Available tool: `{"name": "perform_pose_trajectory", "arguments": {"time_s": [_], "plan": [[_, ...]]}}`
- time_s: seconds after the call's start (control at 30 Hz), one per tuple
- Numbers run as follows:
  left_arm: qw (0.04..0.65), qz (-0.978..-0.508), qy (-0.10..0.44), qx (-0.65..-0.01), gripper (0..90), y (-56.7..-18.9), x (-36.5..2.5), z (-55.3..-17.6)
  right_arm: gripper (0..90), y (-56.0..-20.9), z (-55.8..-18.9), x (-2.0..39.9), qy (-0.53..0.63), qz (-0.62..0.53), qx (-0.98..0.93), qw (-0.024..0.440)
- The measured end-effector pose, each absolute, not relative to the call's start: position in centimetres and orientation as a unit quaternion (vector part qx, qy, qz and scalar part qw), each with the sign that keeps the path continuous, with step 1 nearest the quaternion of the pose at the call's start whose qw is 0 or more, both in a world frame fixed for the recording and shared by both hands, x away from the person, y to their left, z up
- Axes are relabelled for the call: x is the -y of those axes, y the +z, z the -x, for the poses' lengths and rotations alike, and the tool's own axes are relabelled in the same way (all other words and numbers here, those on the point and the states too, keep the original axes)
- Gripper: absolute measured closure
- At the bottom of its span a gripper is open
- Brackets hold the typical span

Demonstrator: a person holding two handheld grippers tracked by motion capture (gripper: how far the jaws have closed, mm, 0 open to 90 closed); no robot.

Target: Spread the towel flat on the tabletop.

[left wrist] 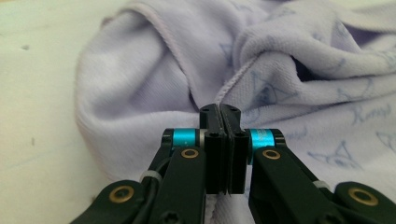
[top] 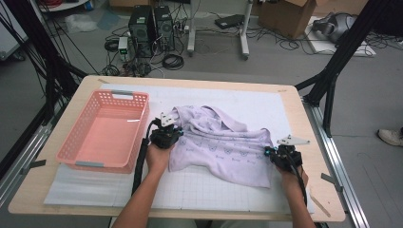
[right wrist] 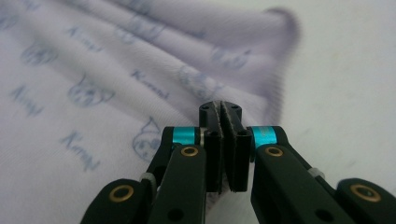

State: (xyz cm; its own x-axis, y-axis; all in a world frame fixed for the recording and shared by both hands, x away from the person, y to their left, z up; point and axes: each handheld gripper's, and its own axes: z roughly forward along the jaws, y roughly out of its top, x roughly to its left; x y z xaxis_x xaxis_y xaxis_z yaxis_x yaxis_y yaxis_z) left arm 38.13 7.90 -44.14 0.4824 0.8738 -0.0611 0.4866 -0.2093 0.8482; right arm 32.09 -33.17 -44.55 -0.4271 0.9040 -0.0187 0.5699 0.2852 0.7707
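Lilac printed garment (top: pixel 221 142) lies crumpled mid-table, long axis running toward the table's left and right edges. Left gripper (top: pixel 172 135) and right gripper (top: pixel 272 153) each clench its cloth edge.

Lab / robotics test room, not a home. Bare grey floor beyond the table's far edge, two black computer towers (top: pixel 152 27) sitting on it with loose cables (top: pixel 172 61) all around. Black metal frame struts (top: pixel 332 71) at both sides of the table, aluminium rails (top: pixel 340 166) along its side edges. Cardboard box (top: pixel 290 16) and a white stand (top: pixel 243 33) at the back.
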Motion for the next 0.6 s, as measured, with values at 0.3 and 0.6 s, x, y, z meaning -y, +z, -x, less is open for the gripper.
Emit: {"name": "perform_pose_trajectory", "arguments": {"time_s": [0.3, 0.6], "plan": [[0.472, -0.754, 0.191, -0.415, 49.1, -43.5, -9.0, -34.0, 69.7, -43.4, -31.4, 33.7, 0.384, -0.486, -0.734, 0.278], [0.448, -0.781, 0.098, -0.424, 42.2, -45.1, -10.5, -31.3, 60.1, -43.0, -26.3, 35.2, 0.385, -0.445, -0.768, 0.253]]}}
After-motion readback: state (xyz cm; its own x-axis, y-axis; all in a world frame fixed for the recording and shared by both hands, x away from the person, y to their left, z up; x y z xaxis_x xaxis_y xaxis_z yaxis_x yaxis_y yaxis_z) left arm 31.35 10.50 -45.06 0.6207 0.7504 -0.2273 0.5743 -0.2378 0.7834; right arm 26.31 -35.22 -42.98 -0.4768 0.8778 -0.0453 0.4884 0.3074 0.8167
